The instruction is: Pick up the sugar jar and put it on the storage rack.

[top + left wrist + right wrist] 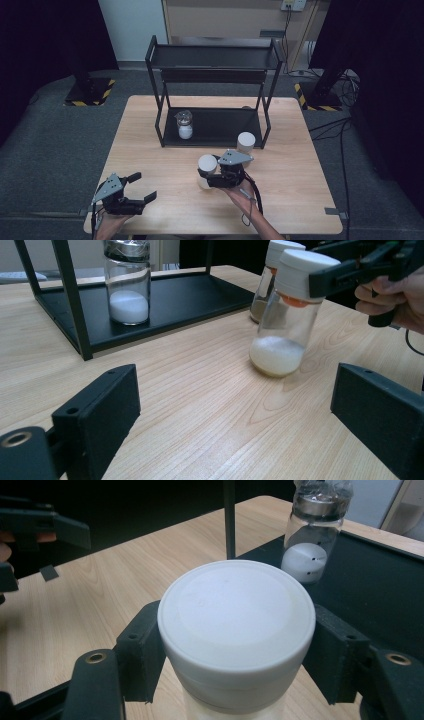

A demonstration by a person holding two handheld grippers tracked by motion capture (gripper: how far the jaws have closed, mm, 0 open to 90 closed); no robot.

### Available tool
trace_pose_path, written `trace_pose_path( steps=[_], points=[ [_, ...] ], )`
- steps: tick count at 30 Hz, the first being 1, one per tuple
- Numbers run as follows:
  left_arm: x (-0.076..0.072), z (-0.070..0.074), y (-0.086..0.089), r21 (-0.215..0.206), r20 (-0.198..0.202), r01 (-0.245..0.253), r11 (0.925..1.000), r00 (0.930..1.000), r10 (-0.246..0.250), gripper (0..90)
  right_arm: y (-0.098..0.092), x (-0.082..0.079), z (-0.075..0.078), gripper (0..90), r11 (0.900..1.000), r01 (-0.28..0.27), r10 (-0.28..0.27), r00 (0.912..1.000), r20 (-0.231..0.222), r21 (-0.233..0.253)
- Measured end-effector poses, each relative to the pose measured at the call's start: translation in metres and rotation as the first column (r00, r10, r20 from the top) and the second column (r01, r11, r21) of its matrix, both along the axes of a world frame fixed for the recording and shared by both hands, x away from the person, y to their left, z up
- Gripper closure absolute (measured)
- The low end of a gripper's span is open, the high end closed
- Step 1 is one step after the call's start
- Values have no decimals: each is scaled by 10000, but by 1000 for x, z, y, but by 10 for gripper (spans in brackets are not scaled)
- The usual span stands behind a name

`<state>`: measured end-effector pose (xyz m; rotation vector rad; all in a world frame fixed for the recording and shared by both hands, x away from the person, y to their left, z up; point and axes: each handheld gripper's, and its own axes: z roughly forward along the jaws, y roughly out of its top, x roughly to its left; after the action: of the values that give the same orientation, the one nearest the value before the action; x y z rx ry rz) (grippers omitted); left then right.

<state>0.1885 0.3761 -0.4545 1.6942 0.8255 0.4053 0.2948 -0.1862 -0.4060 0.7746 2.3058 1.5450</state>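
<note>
A glass jar with a white lid [206, 164] and white powder in its bottom [276, 354] stands on the wooden table [300, 165], leaning slightly. My right gripper [214, 173] is shut on its lid [235, 610], one jaw on each side. A second white-lidded jar [245, 142] stands by the rack's right front leg. A third jar with a silver lid [185, 124] and white powder sits on the lower shelf of the black rack [220, 127]. My left gripper [143, 186] hovers open and holds nothing at the table's near left.
The black two-tier rack's upper shelf [212, 56] is bare. Its front legs [70, 295] stand between the jars and the lower shelf. A person's hand [395, 300] holds the right gripper. Bare wood stretches between the two grippers.
</note>
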Motion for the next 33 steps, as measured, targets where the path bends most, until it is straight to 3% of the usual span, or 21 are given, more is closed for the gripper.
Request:
trace_pose_path(
  steps=[12, 22, 23, 26, 29, 30, 31, 33],
  points=[
    [-1, 0, 0, 27, 5, -38, 10000, 10000, 38, 47, 12, 23, 28, 328, 9963, 849, -848, 9963, -170, 97],
    [-1, 0, 1, 6, 12, -26, 10000, 10000, 26, 48, 35, 47, 40, 328, 9780, 2086, -2087, 9779, -100, -47],
    [-1, 0, 1, 1, 8, -27, 10000, 10000, 27, 48, 41, 52, 41, 328, 9710, 2388, -2389, 9710, -108, -83],
    [-1, 0, 1, -5, 19, -24, 10000, 10000, 24, 48, 48, 56, 42, 328, 9654, 2603, -2604, 9655, -47, -187],
    [-1, 0, 1, -20, 19, -17, 10000, 10000, 17, 48, 60, 64, 41, 329, 9471, 3198, -3200, 9474, -24, -269],
    [-1, 0, 1, -20, 19, -17, 10000, 10000, 17, 48, 60, 64, 41, 329, 9471, 3198, -3200, 9474, -24, -269],
    [-1, 0, 1, -12, 28, -4, 10000, 10000, 4, 48, 66, 67, 40, 329, 9368, 3484, -3486, 9373, -23, -306],
    [-1, 0, 1, -9, 32, 1, 10000, 10000, -1, 48, 69, 70, 39, 329, 9321, 3604, -3606, 9327, 9, -354]
  ],
)
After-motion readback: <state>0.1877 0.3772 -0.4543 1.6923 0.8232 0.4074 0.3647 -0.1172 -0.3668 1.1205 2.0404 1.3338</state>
